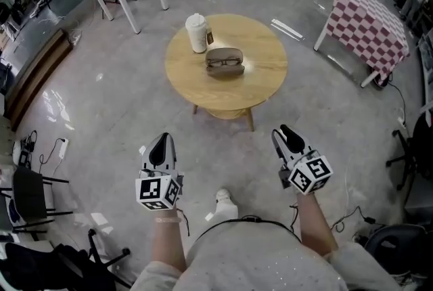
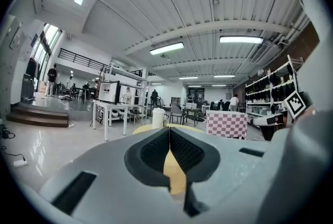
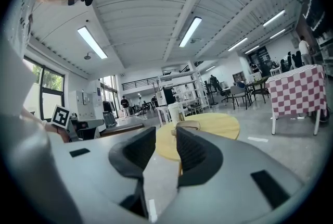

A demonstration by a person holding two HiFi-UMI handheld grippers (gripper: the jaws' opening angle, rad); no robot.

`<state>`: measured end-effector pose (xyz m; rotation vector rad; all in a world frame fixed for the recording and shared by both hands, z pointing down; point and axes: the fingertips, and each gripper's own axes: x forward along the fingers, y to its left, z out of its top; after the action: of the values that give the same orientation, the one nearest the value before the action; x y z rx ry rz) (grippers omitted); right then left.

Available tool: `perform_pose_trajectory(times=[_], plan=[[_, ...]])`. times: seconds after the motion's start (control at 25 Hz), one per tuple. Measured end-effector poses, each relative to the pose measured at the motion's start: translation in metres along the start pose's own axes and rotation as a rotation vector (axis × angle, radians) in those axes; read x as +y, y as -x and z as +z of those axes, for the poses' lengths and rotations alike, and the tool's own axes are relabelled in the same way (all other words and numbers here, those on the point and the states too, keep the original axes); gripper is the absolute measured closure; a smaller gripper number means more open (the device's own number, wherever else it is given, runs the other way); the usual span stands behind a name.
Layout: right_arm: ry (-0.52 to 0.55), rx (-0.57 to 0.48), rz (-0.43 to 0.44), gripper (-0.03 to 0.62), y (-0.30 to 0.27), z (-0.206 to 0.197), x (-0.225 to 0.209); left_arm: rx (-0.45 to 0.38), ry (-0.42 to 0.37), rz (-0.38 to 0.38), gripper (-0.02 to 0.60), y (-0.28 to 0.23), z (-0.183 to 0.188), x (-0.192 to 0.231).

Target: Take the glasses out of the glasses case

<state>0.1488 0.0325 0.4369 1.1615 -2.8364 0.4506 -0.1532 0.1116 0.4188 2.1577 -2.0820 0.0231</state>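
Nothing done yet: glasses [image 1: 224, 63] sit in the case [image 1: 225, 53] at twelve o'clock; left gripper [image 1: 161, 142] pinched together, empty; right gripper [image 1: 289, 134] gaping, empty.

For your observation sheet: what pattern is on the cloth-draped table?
Dark red and white checks on the tablecloth, clearest in the head view.

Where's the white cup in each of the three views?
Head view: white cup upper centre, on the round table, beside the glasses case.
Left gripper view: cup centre, above the jaws.
Right gripper view: cup centre, above the jaws.
Shared landmark: checkered tablecloth, right of it.
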Motion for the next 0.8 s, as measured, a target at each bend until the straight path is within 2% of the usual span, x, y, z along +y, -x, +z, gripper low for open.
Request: perform_pose_trajectory(times=[0.36, 0.8], plan=[[-0.042, -0.006, -0.045, 0.462, -0.041, -0.009, -0.011, 0.024, -0.001, -0.052, 0.575, -0.048, -0.011, 0.026], [-0.068, -0.011, -0.077, 0.464, -0.048, -0.010, -0.023, 0.030, 0.010, -0.070, 0.575, -0.068, -0.017, 0.033]])
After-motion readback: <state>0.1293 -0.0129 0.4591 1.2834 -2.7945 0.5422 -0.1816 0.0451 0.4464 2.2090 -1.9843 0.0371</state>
